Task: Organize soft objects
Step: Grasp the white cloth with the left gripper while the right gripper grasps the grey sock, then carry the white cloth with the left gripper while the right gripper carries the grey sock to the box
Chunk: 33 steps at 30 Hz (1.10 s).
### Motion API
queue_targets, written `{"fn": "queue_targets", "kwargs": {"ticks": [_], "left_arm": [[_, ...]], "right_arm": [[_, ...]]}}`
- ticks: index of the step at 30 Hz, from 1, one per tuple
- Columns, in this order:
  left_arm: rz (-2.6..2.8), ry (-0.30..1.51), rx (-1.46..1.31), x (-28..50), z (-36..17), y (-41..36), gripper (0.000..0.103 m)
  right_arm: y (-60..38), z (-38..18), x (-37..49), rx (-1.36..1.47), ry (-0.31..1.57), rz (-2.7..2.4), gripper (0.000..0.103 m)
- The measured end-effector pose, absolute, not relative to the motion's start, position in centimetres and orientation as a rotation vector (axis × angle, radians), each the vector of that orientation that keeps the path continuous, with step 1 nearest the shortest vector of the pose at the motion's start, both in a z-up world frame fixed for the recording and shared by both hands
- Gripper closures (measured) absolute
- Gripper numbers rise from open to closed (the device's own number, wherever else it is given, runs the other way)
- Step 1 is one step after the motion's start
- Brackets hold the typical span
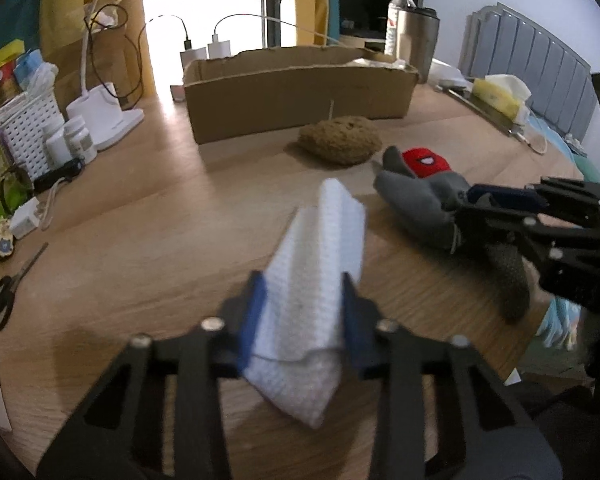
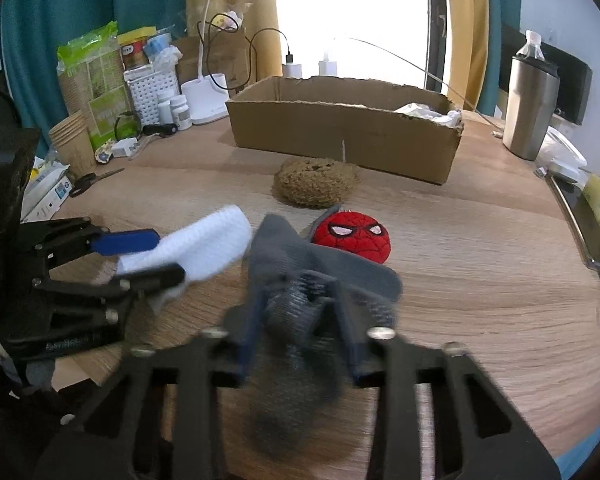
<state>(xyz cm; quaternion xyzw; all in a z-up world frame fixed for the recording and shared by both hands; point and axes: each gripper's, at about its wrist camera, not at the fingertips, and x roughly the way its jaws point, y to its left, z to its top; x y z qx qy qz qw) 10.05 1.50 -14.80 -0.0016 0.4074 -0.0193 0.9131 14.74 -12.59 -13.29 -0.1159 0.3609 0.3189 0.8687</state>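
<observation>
My left claw is squeezed nearly closed on a white cloth, lifted a bit off the tabletop. My right claw pinches a grey sock. A red plush and a brown sponge lie near the box.

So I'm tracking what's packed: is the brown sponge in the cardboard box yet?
Out. The brown sponge lies on the table before the cardboard box.
</observation>
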Motion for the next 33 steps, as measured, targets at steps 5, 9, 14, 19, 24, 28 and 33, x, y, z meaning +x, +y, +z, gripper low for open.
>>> {"fn": "queue_targets", "kwargs": {"ticks": [5, 9, 14, 19, 24, 28, 33], "left_arm": [[-0.073, 0.837, -0.024, 9.6, -14.3, 1.4, 0.086], [-0.085, 0.809, -0.031, 9.2, -13.3, 1.2, 0.086], [-0.089, 0.767, -0.044, 8.8, -11.7, 1.4, 0.086], [-0.102, 0.746, -0.063, 8.7, -10.7, 1.7, 0.086], [-0.111, 0.731, -0.085, 8.9, -10.1, 2.1, 0.086], [-0.114, 0.714, -0.095, 9.0, -9.4, 2.3, 0.086], [-0.11, 0.697, -0.108, 9.3, -8.5, 3.0, 0.086]], "right_arm": [[-13.0, -12.6, 14.5, -0.241, 0.741, 0.671, 0.077], [-13.2, -12.2, 14.3, -0.236, 0.731, 0.67, 0.077], [-13.4, -11.4, 14.0, -0.234, 0.708, 0.671, 0.079], [-13.3, -10.4, 13.7, -0.239, 0.683, 0.671, 0.08], [-13.2, -9.3, 13.4, -0.25, 0.658, 0.674, 0.081], [-13.2, -8.0, 13.4, -0.246, 0.635, 0.68, 0.081], [-13.0, -7.1, 13.9, -0.249, 0.627, 0.682, 0.081]]}}
